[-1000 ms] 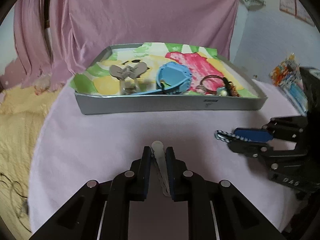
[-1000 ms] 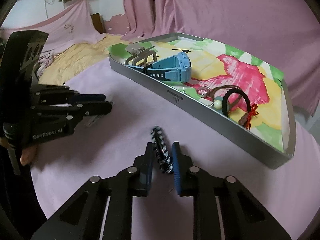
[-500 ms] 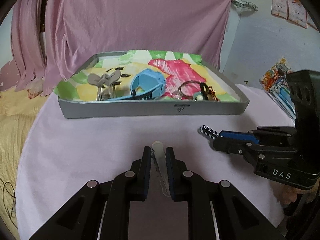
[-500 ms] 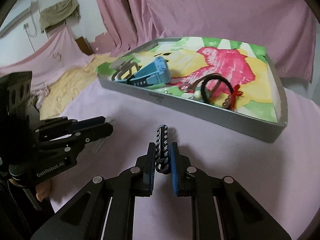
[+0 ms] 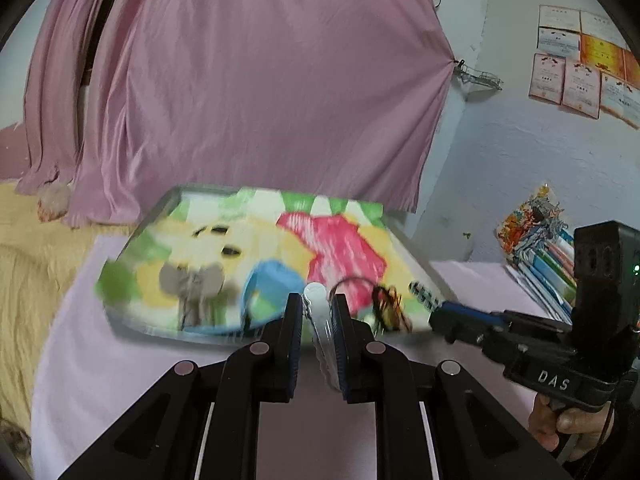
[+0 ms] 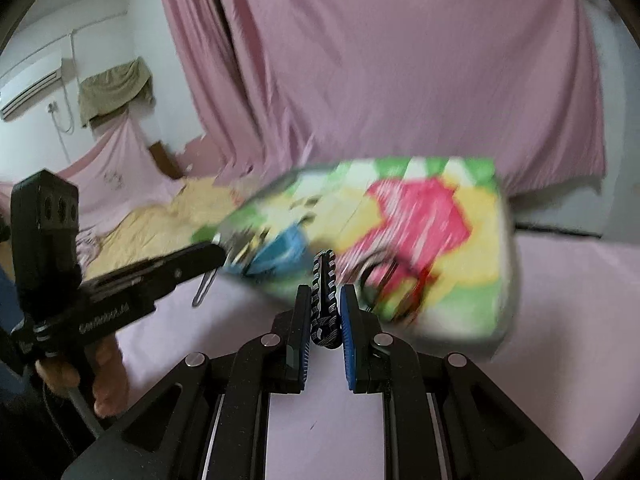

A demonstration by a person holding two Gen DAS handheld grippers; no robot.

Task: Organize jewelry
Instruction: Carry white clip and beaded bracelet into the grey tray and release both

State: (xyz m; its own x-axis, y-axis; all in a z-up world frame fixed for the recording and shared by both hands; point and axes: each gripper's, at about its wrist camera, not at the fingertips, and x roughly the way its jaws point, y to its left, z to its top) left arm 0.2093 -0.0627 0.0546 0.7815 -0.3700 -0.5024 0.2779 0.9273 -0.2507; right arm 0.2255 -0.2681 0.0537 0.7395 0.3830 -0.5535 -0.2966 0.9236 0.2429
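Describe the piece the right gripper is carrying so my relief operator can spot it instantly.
Start from the grey metal tray with the bright cartoon lining on the pink-covered table. In front of its near wall the right gripper is shut on a short black-and-white patterned braided band, standing upright between its blue pads. The left gripper's piece is a pale, smooth translucent strip; only this one is dark and woven.

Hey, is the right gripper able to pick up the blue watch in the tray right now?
Probably not: the right gripper is shut on a striped hair tie, so the blue watch in the tray must wait.
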